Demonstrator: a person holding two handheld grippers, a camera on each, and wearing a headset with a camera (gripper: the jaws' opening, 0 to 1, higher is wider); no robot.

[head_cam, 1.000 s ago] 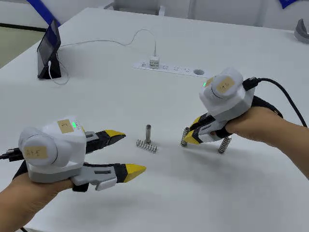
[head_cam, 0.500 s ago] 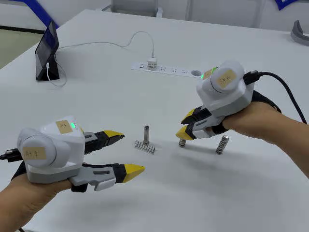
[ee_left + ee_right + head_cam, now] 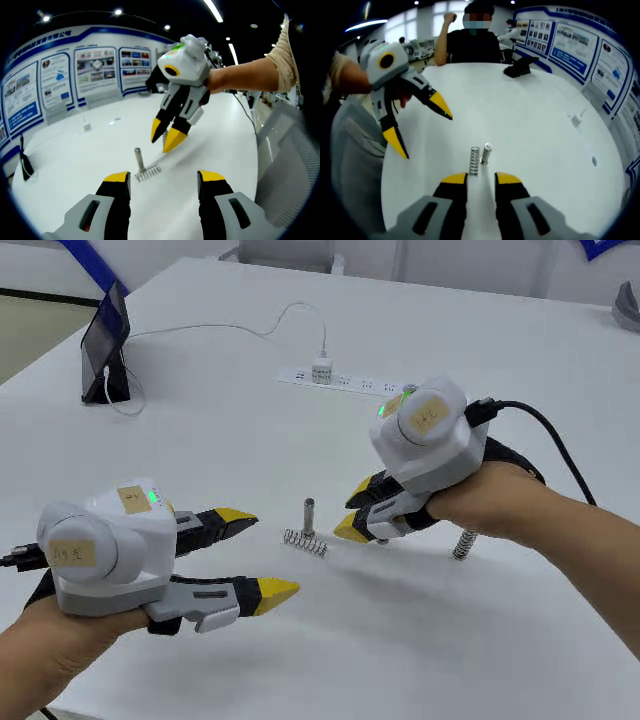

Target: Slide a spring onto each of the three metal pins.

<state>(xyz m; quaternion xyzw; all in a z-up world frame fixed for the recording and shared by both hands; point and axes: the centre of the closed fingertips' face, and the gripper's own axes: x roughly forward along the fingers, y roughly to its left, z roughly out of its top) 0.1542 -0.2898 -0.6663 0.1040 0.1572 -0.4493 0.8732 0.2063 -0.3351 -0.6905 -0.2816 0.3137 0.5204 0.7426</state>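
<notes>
A bare metal pin (image 3: pixel 308 515) stands upright mid-table, with a loose spring (image 3: pixel 304 542) lying just in front of it. Another pin wearing a spring (image 3: pixel 463 543) stands to the right. My right gripper (image 3: pixel 355 510) hovers just right of the bare pin, jaws a little apart and holding nothing; it hides the spot behind it. My left gripper (image 3: pixel 262 552) rests at the lower left, wide open and empty, pointing at the spring. The left gripper view shows the pin (image 3: pixel 138 159), spring (image 3: pixel 148 172) and right gripper (image 3: pixel 166 136). The right gripper view shows the pin (image 3: pixel 486 153) beside the spring (image 3: pixel 474 160).
A white power strip (image 3: pixel 350 382) with a plugged charger and cable lies at the back. A tablet on a stand (image 3: pixel 103 345) sits far left. In the right gripper view a person (image 3: pixel 472 37) sits across the table.
My right gripper has let go of the spring-bearing pin at the right and moved left toward the bare pin. The left gripper has stayed put.
</notes>
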